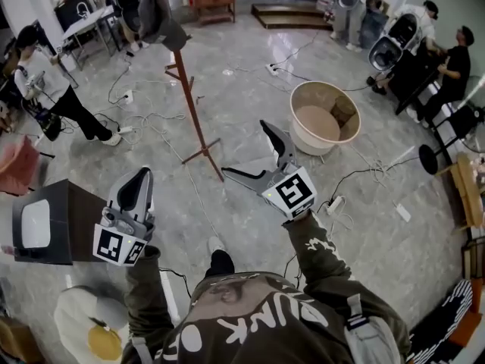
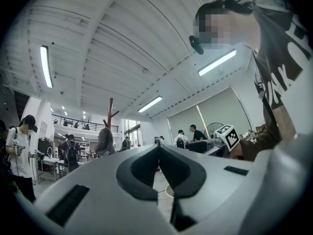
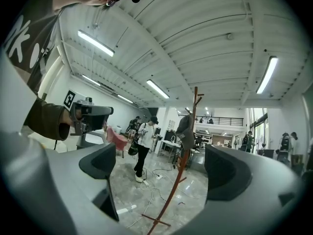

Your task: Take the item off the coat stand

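Observation:
A reddish-brown coat stand (image 1: 191,97) rises from the marble floor ahead of me, with a grey cap (image 1: 157,17) hanging on a peg near its top. My right gripper (image 1: 248,153) is open, jaws spread wide and empty, just right of the stand's feet. My left gripper (image 1: 137,190) is shut on nothing, lower left of the stand. In the right gripper view the coat stand (image 3: 187,151) and the grey cap (image 3: 186,125) show beyond the open right gripper (image 3: 164,165). In the left gripper view the cap (image 2: 104,142) hangs far beyond the shut left gripper (image 2: 159,150).
A round beige tub (image 1: 326,116) stands on the floor to the right of the stand. Cables (image 1: 151,120) and a power strip (image 1: 335,203) lie about. A black box (image 1: 64,226) sits at my left. People (image 1: 45,89) stand at left and back right.

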Available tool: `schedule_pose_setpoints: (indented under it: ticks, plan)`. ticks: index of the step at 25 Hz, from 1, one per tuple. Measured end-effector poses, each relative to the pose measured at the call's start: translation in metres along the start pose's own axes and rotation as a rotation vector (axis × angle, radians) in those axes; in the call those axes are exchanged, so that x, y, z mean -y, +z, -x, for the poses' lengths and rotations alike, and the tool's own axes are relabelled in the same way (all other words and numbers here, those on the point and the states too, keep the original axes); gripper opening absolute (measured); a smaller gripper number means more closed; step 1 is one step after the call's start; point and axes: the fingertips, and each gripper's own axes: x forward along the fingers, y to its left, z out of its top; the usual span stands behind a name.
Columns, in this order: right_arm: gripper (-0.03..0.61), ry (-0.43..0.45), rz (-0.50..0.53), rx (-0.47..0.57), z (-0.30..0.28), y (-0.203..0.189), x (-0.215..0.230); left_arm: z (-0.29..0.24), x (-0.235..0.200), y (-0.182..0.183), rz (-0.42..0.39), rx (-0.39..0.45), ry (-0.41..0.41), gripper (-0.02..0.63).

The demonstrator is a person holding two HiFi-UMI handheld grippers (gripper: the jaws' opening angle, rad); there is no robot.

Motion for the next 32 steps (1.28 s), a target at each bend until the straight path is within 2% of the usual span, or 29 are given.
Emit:
schedule_pose_setpoints:
  ticks: [16, 24, 32]
  plan:
    - [0.554, -0.034, 0.028, -0.026, -0.188, 0.007, 0.051, -0.044, -0.183, -0.043, 0.038, 0.035, -0.020, 0.005]
    - [0.554, -0.049, 0.021, -0.016, -0.237, 0.011, 0.078, -0.061, -0.227, -0.062, 0.053, 0.016, -0.013, 0.005]
    - [0.554, -0.035, 0.016, 0.024, -0.292, -0.001, 0.139, -0.109, -0.260, -0.091, 0.040, -0.015, 0.012, 0.005]
